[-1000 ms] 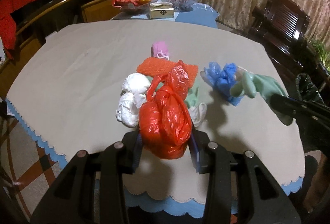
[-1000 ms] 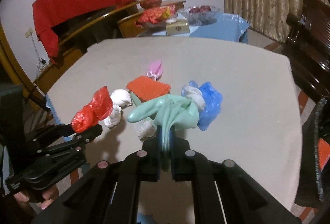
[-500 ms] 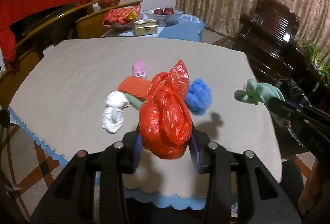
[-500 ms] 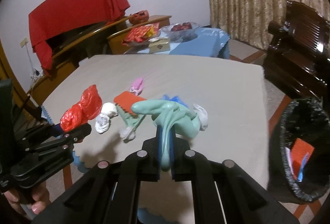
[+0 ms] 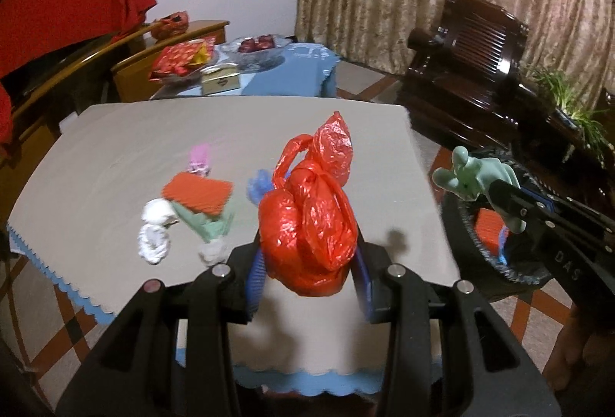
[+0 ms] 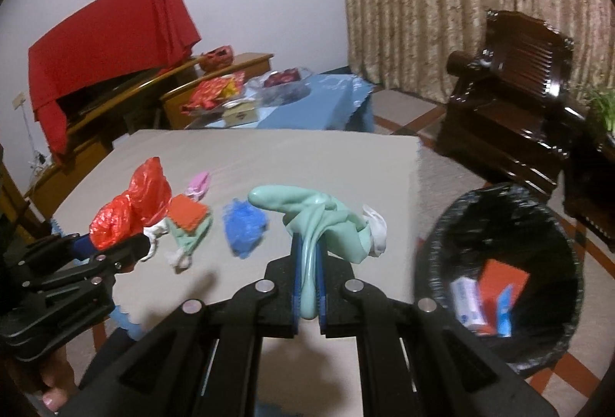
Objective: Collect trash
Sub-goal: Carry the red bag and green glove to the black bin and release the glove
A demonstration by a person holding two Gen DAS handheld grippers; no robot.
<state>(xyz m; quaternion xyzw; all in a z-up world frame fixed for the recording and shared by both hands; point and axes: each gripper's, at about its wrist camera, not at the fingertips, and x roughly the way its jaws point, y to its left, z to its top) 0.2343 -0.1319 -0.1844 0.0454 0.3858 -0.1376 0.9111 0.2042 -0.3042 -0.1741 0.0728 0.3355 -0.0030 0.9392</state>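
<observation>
The left gripper [image 5: 309,276] has its jaws pinching a knotted red plastic bag [image 5: 311,221], which bulges up and forward out of them above the near part of the desk [image 5: 115,144]. The right gripper [image 6: 307,288] has its jaws pressed nearly together on a pale green rubber glove [image 6: 323,221], whose fingers flop out ahead of them with a scrap of white at the right side. Ahead of the left jaws and to their left, lying on the desk, are a white crumpled wad [image 5: 155,230], an orange mesh piece [image 5: 198,192] over another green glove [image 5: 203,225], a small pink scrap [image 5: 200,157] and a blue crumpled bag [image 6: 244,226]. To the right of the right jaws and lower, off the desk edge, stands a black-lined trash bin [image 6: 499,274] holding an orange packet and other wrappers.
</observation>
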